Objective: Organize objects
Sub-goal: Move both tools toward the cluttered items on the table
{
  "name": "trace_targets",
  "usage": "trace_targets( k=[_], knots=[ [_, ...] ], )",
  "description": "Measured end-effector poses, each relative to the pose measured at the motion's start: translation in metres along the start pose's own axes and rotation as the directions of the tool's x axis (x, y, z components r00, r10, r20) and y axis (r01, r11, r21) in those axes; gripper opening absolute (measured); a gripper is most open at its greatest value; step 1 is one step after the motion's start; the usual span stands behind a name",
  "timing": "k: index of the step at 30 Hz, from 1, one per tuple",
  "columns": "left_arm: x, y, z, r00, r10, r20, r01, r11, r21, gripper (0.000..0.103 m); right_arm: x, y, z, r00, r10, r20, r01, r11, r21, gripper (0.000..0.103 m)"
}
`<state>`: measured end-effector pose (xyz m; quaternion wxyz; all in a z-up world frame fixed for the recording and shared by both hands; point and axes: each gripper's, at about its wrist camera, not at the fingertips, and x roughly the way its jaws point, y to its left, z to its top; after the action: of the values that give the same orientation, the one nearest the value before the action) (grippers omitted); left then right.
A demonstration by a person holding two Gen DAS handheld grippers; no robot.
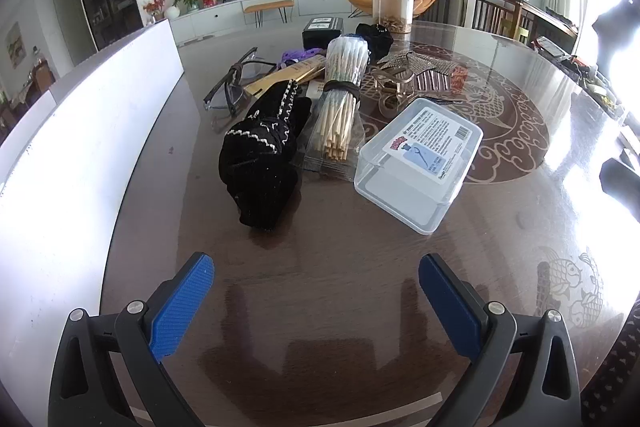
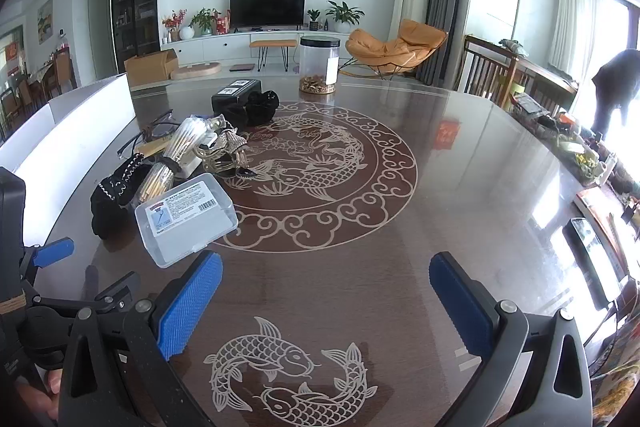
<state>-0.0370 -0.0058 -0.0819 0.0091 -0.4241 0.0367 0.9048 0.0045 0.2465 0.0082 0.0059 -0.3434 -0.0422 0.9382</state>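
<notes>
Left gripper (image 1: 316, 275): one, jaws spread fully wide, nothing between the two blue pads (image 1: 182, 307), tilted down over bare table (image 1: 340, 227).
Right gripper (image 2: 326, 277): one, jaws just as wide, holding nothing, above two inlaid fish (image 2: 292, 375).
Clear box (image 1: 418, 163): one, lidded and labelled, ahead and right of the left gripper; ahead-left of the right one.
Black cloth (image 1: 262, 155): one bundle with white stitching, straight ahead of the left gripper, left of the box.
Stick bundle (image 1: 342, 95): one, tied with a band, lying between cloth and box, farther off.
Glasses (image 1: 236, 83): one pair, beyond the cloth.
Black box (image 1: 322, 29): one, far end of the pile.
Jar (image 1: 392, 5): one, clear with a black lid, farthest away.
White board (image 1: 80, 131): one, along the left gripper's left.
</notes>
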Motion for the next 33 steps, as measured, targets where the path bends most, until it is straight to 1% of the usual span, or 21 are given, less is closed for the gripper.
trace_targets(
  k=[25,29,33],
  knots=[
    [0.002,-0.006,0.000,1.000,0.011,-0.019,-0.010,1.000,0.020,0.103,0.001,0.000,0.000,1.000,0.003,-0.003,-0.003,1.000,0.009,0.103],
    [0.002,-0.004,0.001,1.000,0.010,-0.015,-0.010,1.000,0.009,0.103,0.001,-0.009,-0.001,1.000,0.022,-0.002,-0.022,0.998,0.061,0.103],
    [0.003,-0.002,0.002,1.000,0.000,-0.018,0.000,1.000,0.003,0.103,0.006,-0.018,-0.001,0.999,0.041,-0.020,-0.039,0.993,0.107,0.103]
  ],
)
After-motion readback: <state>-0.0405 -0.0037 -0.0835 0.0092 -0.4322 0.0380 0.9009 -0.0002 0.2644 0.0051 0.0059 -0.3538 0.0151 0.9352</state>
